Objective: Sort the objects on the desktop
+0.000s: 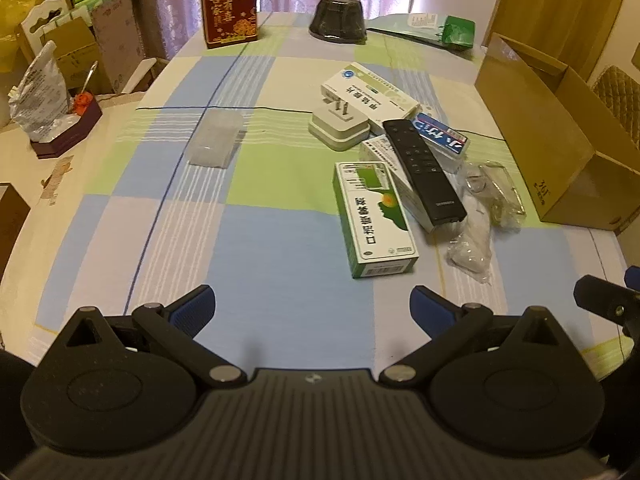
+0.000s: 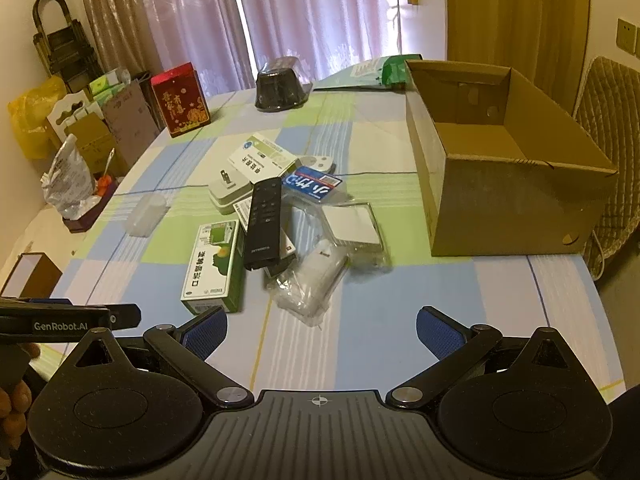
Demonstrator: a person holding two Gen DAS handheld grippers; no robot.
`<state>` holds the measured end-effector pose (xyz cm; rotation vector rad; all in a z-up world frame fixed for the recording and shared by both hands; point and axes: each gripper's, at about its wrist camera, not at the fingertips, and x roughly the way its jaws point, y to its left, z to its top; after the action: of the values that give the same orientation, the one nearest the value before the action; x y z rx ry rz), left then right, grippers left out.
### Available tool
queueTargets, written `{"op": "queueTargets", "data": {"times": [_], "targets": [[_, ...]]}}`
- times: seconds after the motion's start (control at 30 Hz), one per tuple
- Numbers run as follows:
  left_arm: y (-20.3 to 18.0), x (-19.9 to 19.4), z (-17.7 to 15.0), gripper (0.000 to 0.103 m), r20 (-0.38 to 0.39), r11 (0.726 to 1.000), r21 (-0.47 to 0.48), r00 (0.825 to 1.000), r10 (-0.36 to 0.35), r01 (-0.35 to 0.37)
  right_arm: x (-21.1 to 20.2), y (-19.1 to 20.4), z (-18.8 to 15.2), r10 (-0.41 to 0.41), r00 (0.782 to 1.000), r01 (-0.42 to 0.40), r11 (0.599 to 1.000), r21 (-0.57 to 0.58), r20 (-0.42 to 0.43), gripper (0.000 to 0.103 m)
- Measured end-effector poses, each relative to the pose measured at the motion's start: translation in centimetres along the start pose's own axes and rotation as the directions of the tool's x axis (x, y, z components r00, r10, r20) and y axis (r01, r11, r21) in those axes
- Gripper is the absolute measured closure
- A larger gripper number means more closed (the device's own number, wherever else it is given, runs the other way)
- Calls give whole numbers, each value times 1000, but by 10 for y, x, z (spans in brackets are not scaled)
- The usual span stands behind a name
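Partly hidden under the black remote (image 1: pixel 424 172), a white box; both grippers' jaws spread, empty.

dim, backlit curtains (image 2: pixel 280 20); fisheye-warped edges

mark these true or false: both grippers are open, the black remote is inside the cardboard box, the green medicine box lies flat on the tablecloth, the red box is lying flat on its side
1. The left gripper and right gripper are open. True.
2. The black remote is inside the cardboard box. False: it rests on the pile of items on the table, outside the box.
3. The green medicine box lies flat on the tablecloth. True.
4. The red box is lying flat on its side. False: it stands upright at the far end of the table.
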<state>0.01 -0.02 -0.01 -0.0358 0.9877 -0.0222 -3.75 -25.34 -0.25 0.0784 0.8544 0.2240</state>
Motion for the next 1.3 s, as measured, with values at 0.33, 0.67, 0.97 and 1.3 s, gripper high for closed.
{"op": "queueTargets", "data": {"times": [0.33, 0.67, 0.97, 1.3], "targets": [[7, 3, -8, 1, -13, 999, -26, 1000, -22, 21, 0, 5, -3, -3, 1000, 3, 1000, -9, 4, 0], [5, 4, -4, 1, -25, 1000, -30, 1000, -11, 10, 1, 4, -3, 5, 1000, -5, 1000, -2, 4, 0], [5, 5, -5, 1, -29, 1000, -29, 1000, -12, 11, 4, 3, -5, 7, 1000, -7, 1000, -2, -2, 0], [5, 7, -7, 1, -35, 999, -32, 999, -11, 10, 7, 3, -8, 7, 1000, -7, 1000, -1, -12, 0]]}}
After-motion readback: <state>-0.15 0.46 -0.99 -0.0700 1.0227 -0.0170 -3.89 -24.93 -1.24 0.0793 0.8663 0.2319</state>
